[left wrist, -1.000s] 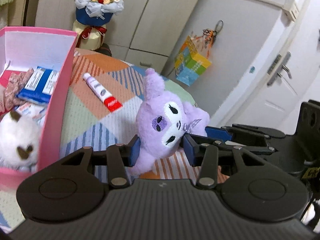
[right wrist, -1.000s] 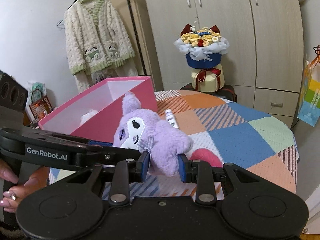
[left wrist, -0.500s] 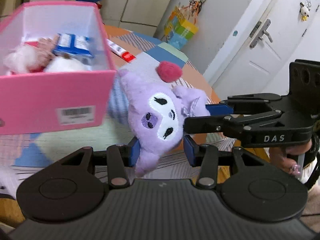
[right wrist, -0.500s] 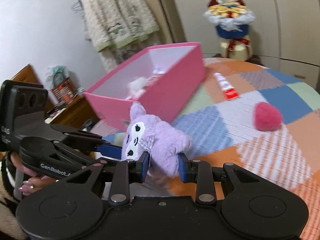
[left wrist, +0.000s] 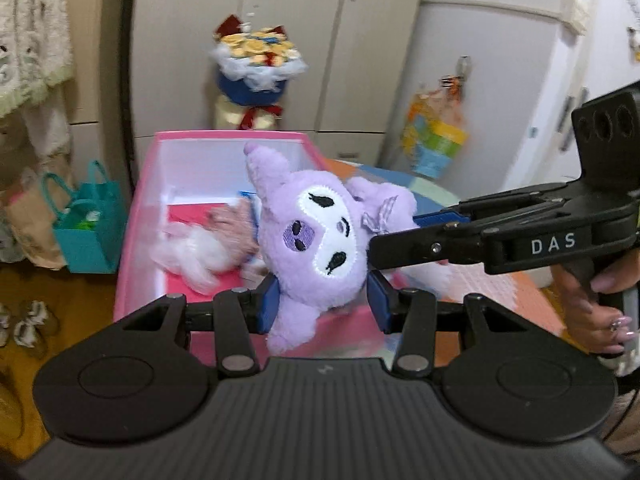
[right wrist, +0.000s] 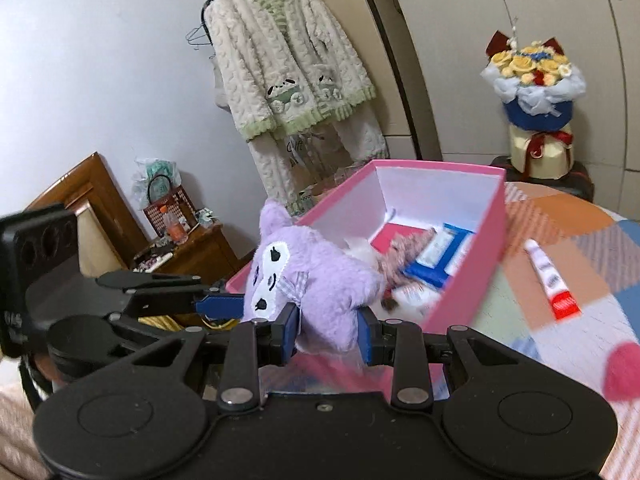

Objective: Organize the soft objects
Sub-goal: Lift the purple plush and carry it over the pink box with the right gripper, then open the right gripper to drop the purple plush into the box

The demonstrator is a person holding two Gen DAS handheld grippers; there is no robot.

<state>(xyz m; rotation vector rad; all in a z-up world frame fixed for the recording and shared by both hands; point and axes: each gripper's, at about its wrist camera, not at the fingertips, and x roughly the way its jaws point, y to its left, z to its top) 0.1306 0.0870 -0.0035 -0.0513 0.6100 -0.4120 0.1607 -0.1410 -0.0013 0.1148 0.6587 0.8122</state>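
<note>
The purple plush toy (left wrist: pixel 320 240) (right wrist: pixel 316 284) hangs in the air above the near end of the pink box (left wrist: pixel 138 216) (right wrist: pixel 476 280), gripped from two sides at once. The left tongs (left wrist: pixel 322 306) are closed on its head, the blue pads pressing into the fur on both sides. The right tongs (right wrist: pixel 327 334) are closed on its body, reaching in from the right in the left wrist view, with a hand (left wrist: pixel 596 312) on their handle.

Inside the box lie a white fluffy toy (left wrist: pixel 192 252), a blue packet (right wrist: pixel 440 256) and some other small things, blurred. The box stands on a worktop with a patchwork cover (right wrist: pixel 560 248). On the cover, right of the box, lie a white and red tube (right wrist: pixel 550 280) and a pink ball (right wrist: pixel 624 372). Farther off, a bouquet (right wrist: pixel 532 76) stands before the cupboards, and a cream cardigan (right wrist: pixel 288 68) hangs on the wall.
</note>
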